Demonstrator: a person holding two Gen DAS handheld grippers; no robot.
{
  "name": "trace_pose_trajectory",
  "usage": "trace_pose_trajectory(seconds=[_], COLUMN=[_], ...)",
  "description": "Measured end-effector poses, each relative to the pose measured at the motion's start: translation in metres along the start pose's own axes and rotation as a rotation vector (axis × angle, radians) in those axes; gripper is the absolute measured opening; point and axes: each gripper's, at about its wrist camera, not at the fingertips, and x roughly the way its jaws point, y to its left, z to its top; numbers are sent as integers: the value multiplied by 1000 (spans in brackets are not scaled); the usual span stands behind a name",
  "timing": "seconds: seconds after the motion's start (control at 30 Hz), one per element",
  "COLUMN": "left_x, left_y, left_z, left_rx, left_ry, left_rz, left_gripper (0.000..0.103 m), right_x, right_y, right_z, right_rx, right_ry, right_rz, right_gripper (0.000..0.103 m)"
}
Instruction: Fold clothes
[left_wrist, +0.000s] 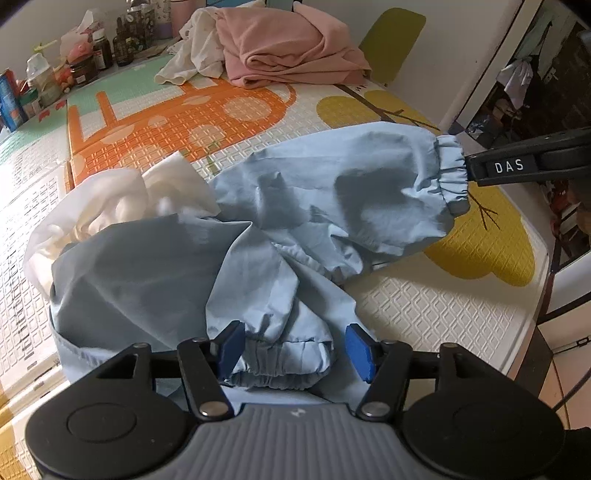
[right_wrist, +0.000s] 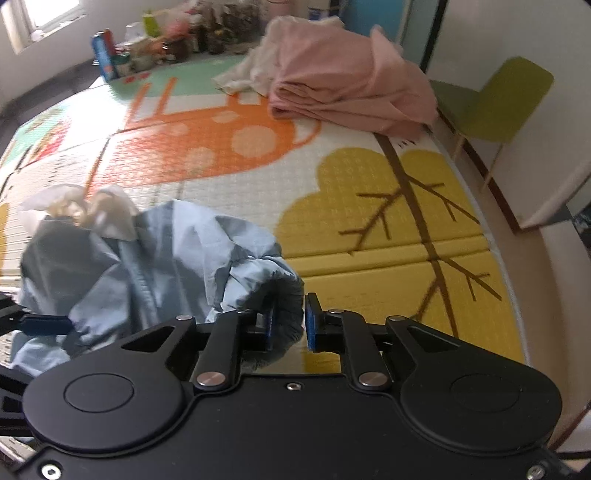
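Blue garment (left_wrist: 258, 229): cuff inside parted left claw (left_wrist: 295, 350), other cuff in right claw's (right_wrist: 288, 321) grip.

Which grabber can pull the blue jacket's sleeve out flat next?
Probably the right gripper: its jaws already sit around the sleeve cuff of the blue jacket. The left gripper stands open over the other cuff.

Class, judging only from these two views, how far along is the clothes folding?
Done: pink garment lies roughly folded. In hand: right gripper has one elastic cuff of the crumpled blue garment between its jaws; left gripper open around another cuff. Left: fold it and white cloth.
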Motion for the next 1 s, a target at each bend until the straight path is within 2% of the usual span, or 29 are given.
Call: trace_pose_trajectory(seconds=[0.13,0.23,0.47,1.0], left_x=[3,5,8,1], left_y=[0,-1,-3,14], left_z=[2,4,7,3], left_rx=[-3,-3,4,-19], left_ry=[9,13,20,14], left_rz=[4,1,-2,3], left_gripper=[63,63,64,65], right_x=[4,1,-6,-23], right_y=[-12,-22,-28,30], right_z=[-2,-2,1,13], right_rx=[12,24,26,-78], right_ry=[1,-11,-25,-47], right_rz=[-89,-120,-94,55], right_gripper=[23,23,23,23])
